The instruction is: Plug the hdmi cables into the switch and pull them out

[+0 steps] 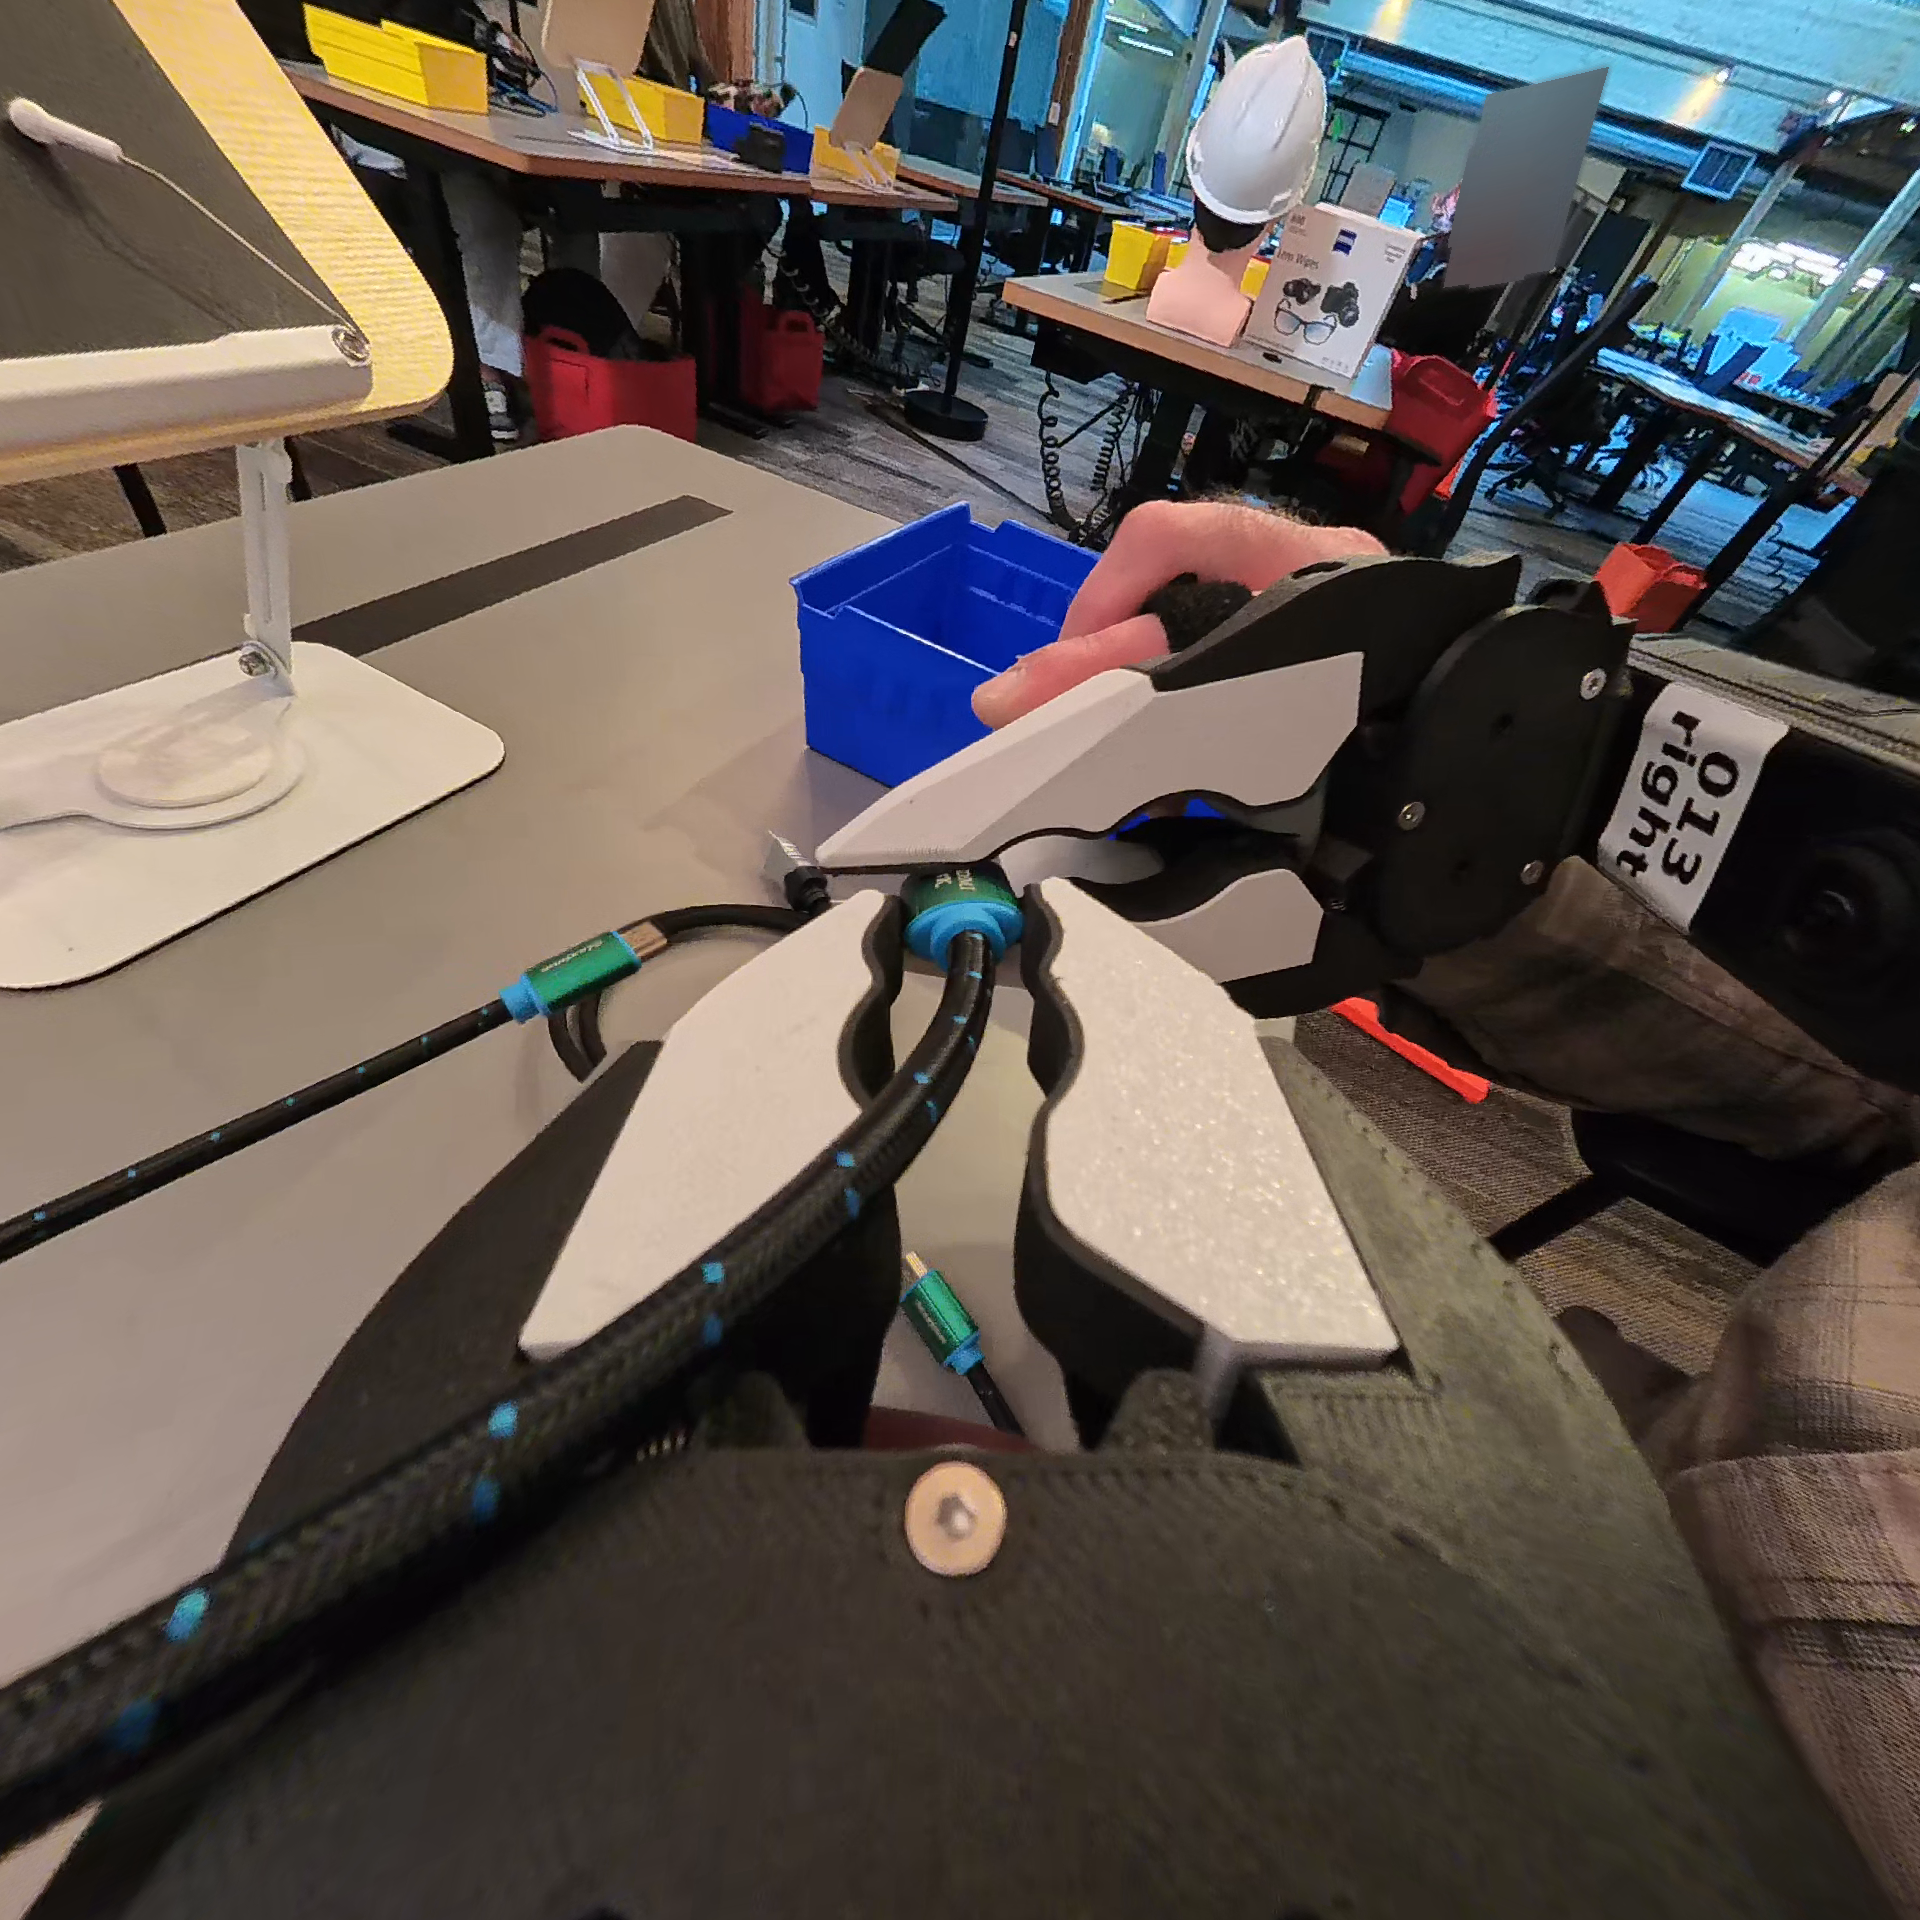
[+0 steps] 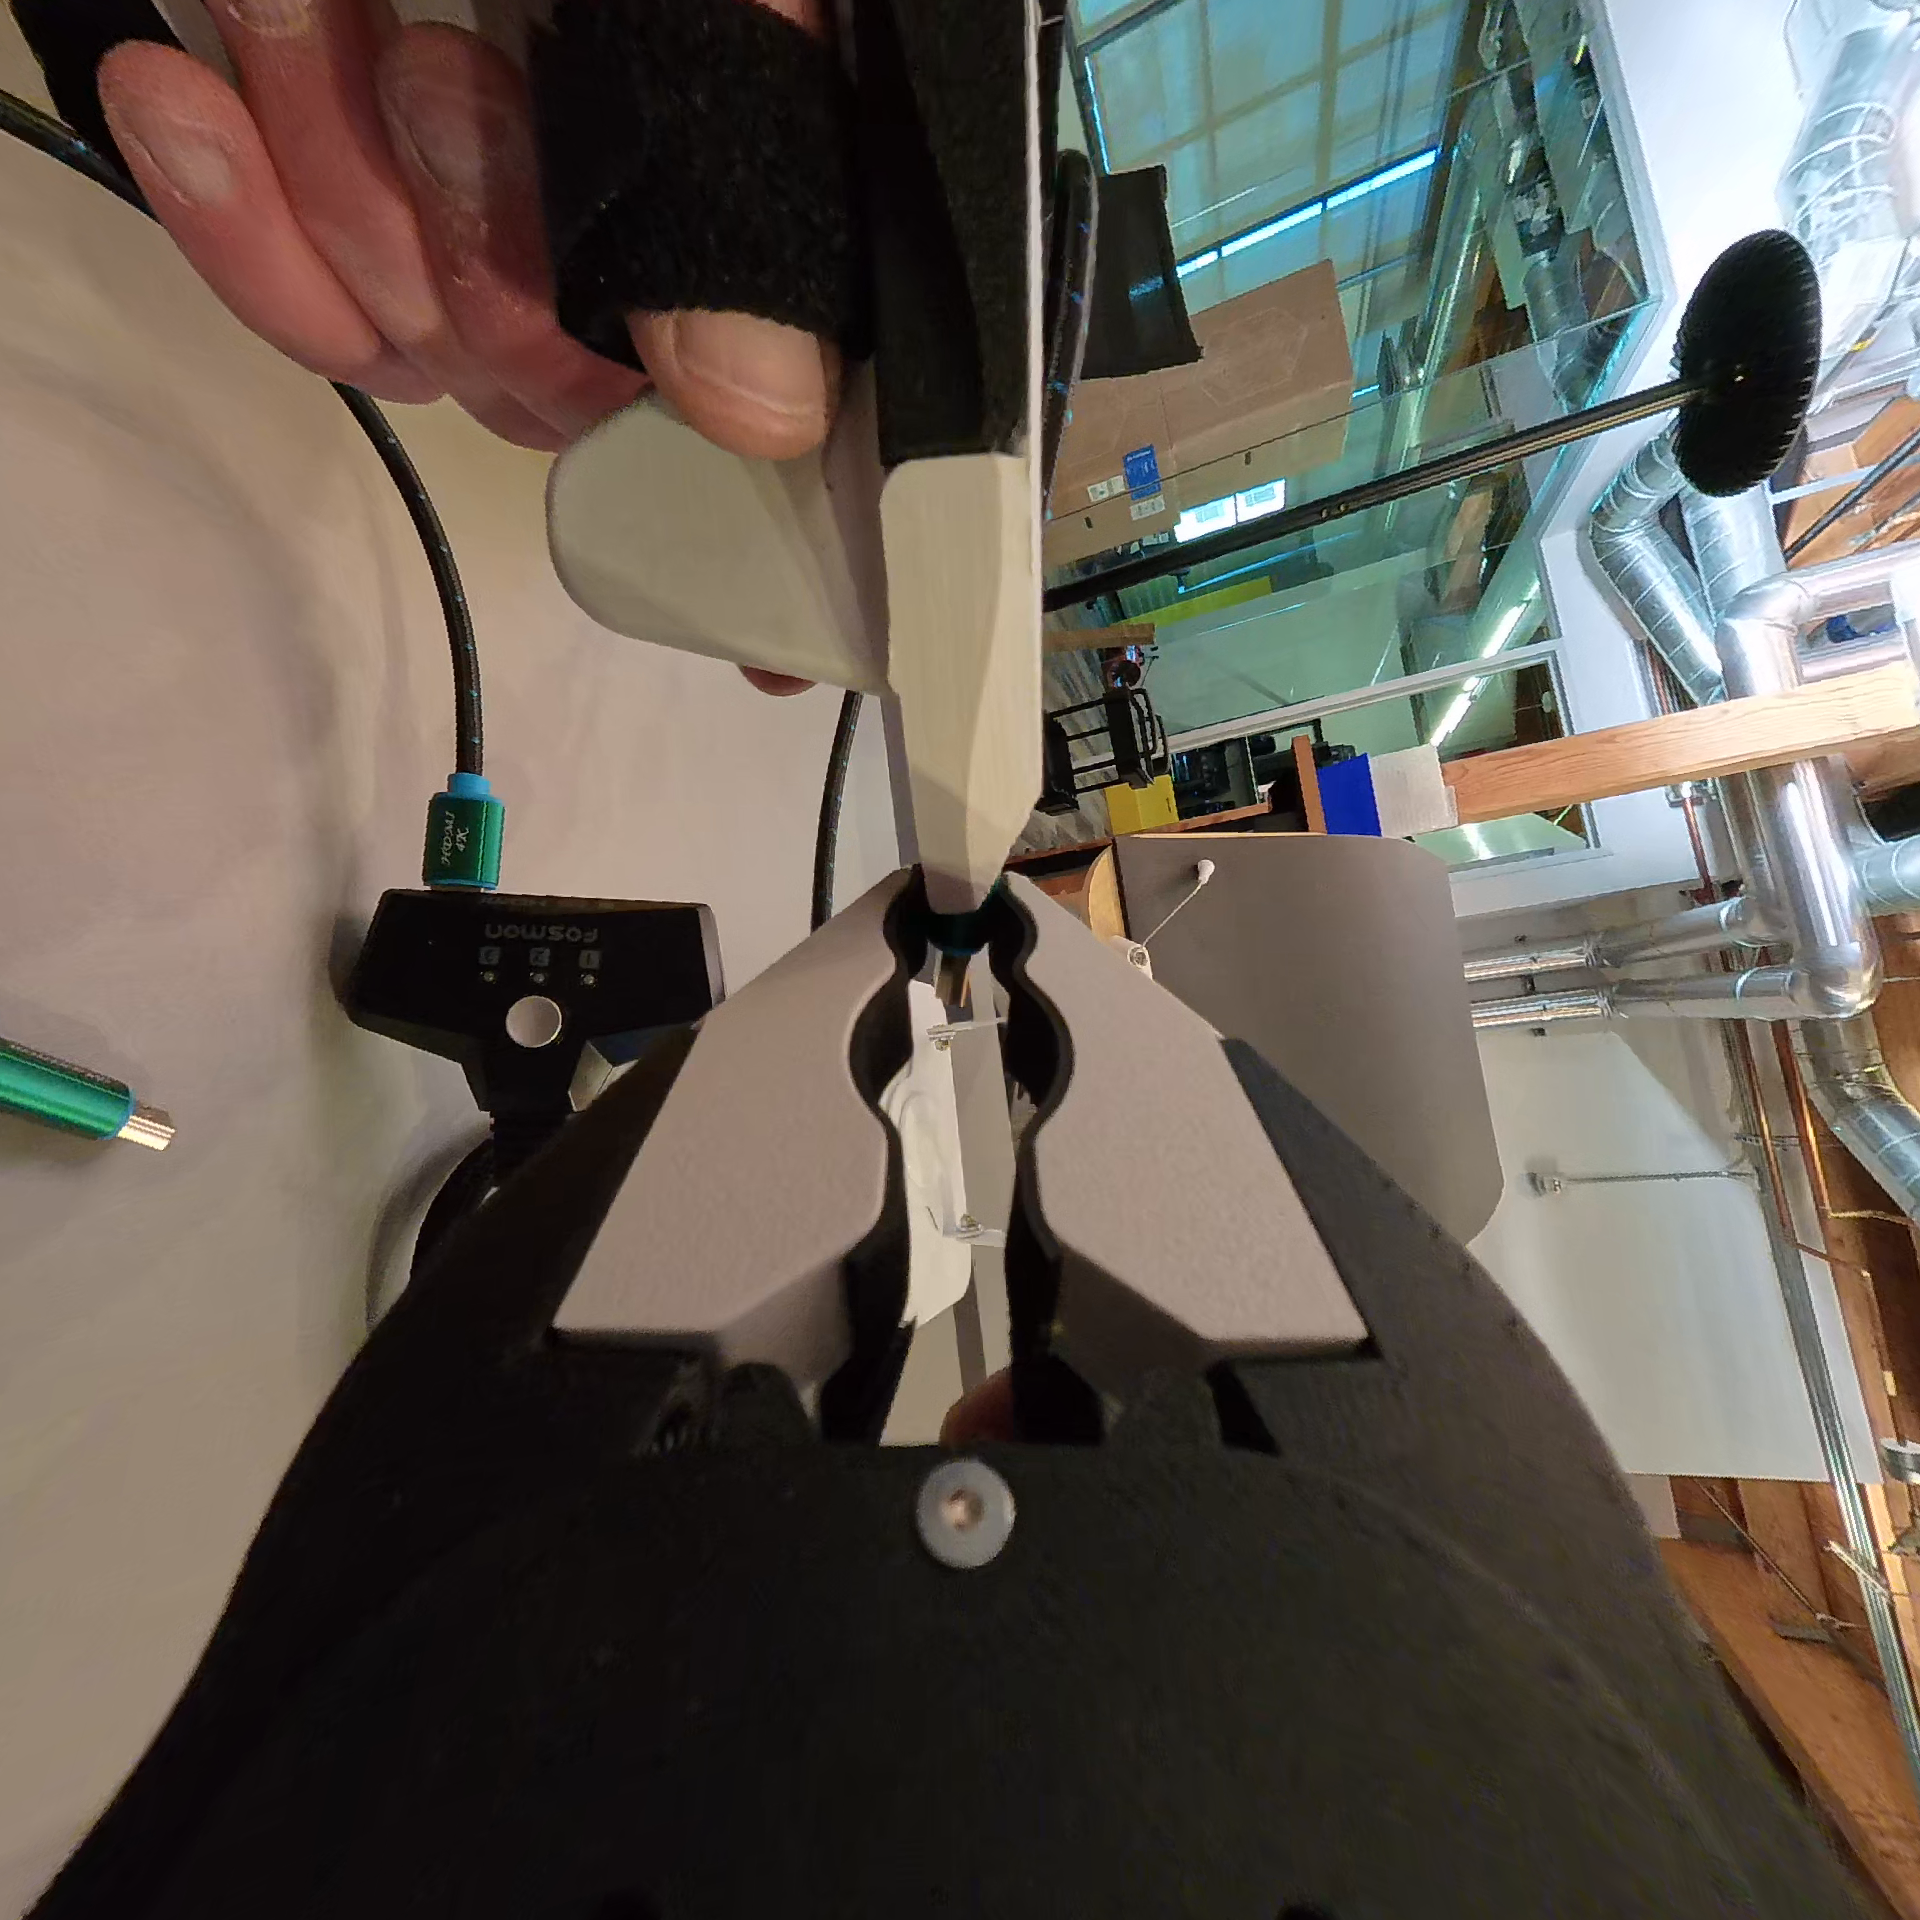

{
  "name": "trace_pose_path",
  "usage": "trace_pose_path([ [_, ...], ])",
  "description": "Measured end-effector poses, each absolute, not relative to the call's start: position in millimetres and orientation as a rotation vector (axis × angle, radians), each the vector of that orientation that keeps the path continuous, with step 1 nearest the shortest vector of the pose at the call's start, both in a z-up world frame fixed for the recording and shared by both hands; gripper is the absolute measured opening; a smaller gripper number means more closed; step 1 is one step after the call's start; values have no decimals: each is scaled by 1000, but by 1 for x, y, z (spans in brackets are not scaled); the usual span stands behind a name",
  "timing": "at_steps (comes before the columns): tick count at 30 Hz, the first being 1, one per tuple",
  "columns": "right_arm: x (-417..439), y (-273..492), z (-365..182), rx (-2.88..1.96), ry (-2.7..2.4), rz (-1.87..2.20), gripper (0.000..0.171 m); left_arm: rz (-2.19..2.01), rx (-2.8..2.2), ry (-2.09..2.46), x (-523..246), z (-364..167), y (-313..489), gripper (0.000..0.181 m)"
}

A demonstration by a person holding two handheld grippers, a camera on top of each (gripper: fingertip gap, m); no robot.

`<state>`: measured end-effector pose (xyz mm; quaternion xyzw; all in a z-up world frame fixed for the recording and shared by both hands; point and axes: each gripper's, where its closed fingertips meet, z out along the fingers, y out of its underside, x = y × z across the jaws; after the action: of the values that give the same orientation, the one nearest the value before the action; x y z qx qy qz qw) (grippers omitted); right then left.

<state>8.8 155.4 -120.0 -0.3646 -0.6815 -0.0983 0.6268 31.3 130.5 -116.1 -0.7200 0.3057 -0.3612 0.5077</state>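
A green HDMI plug with a blue collar [image 1: 956, 902] is held above the grey table [image 1: 623, 644]. My left gripper [image 1: 951, 909] is shut on it, and its braided black cable [image 1: 727, 1278] runs back over my left finger. My right gripper [image 1: 930, 862] comes in from the right and is closed on the same plug. In the right wrist view my right gripper [image 2: 958, 904] clamps the plug [image 2: 956, 930], whose metal tip points toward the camera. The black switch [image 2: 530, 966] lies left of it with a second green plug [image 2: 462, 831] inserted.
A loose green plug [image 2: 73, 1101] lies on the table at the left; one also lies left of my fingers [image 1: 577, 971]. A blue bin [image 1: 914, 644] stands behind the grippers. A white stand [image 1: 208, 769] carrying a board is at the left. The table edge is at the right. Both grippers' tips are close together, under 4 cm apart.
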Motion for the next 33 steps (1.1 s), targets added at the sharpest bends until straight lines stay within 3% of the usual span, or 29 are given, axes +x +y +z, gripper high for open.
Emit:
trace_pose_path([
  [8, 9, 156, -120, -835, -1551, -238, 9, -838, -1738, 706, 29, -114, 134, 27],
  [33, 7, 156, -115, -789, -1469, -306, 10, -1019, -1747, 592, 28, -106, 135, 21],
])
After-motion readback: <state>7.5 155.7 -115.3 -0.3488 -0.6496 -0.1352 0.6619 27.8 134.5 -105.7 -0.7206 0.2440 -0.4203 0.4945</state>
